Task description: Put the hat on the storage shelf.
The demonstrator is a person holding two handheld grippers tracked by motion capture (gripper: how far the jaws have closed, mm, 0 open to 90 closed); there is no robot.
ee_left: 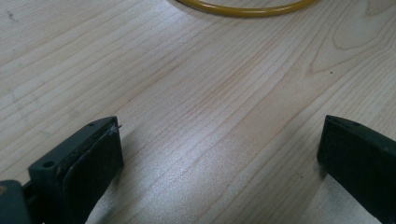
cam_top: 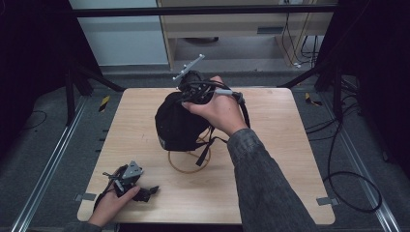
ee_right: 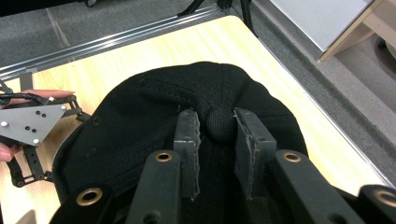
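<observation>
Black fabric cap [cam_top: 176, 123] sits mid-counter [cam_top: 270, 159], crown up, half over a yellow ring [cam_top: 186, 166] that lies flat under its near edge. A strap [cam_top: 205, 150] trails off its lower right side.

Right tool [cam_top: 193, 89] is clenched on the cap's top button [ee_right: 219, 123]: in the right gripper view the pads [ee_right: 189, 133] pinch that small knob and a bit of crown fabric, nothing else. Left tool [cam_top: 145, 193] is released, jaws wide, bare counter between them in the left gripper view; ring [ee_left: 243, 8] just ahead of it, no contact.

Risks, my read:
- Grip is on a tiny rounded button. Any sideways pull and it pops out from between the pads; the cap drops back.
- The cap is soft, so lifting by the crown lets the rest sag. The strap looks draped across the ring and could snag it and drag it across the counter.
- If the cap is meant to land on or clear the ring, the sagging brim hides the ring, making alignment hard to judge from above.

Pose: right forearm [cam_top: 270, 188] comes in from the bottom right, reaching diagonally across the counter, hand [cam_top: 217, 111] wrapped over the tool body, tool tipped down onto the crown from the far side. Left hand [cam_top: 111, 203] rests low at the near left corner, tool lying close to the surface, pointing right towards the ring.
</observation>
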